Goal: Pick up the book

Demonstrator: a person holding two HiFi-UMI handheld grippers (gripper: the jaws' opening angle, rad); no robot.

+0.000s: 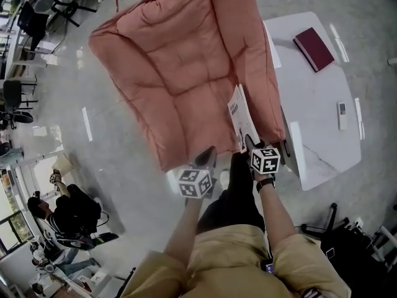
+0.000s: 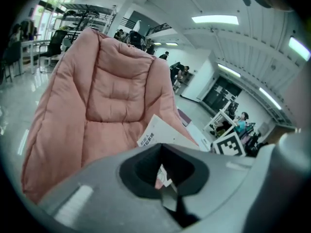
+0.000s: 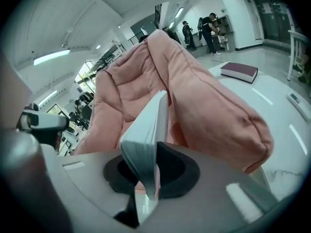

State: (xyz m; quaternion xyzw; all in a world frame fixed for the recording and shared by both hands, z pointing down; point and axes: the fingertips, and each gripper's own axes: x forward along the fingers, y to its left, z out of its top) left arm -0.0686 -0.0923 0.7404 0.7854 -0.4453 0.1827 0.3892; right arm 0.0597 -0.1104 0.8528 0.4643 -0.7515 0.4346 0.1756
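The jaws of the right gripper (image 3: 148, 178) are clamped on the lower edge of the book (image 3: 146, 140), which stands on edge at 4 o'clock on the pink armchair (image 1: 180, 61). The left gripper's (image 2: 167, 198) jaws are together and empty, at the book's 8 o'clock.

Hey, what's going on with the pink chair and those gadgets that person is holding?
A person stands over a pink armchair with a hand-held gripper in each hand. The right hand-held gripper is clamped on a white book, which stands on edge by the chair's arm cushion. The left hand-held gripper is shut on nothing and hovers near the seat's front edge. A dark red book lies on the white table beside the chair.
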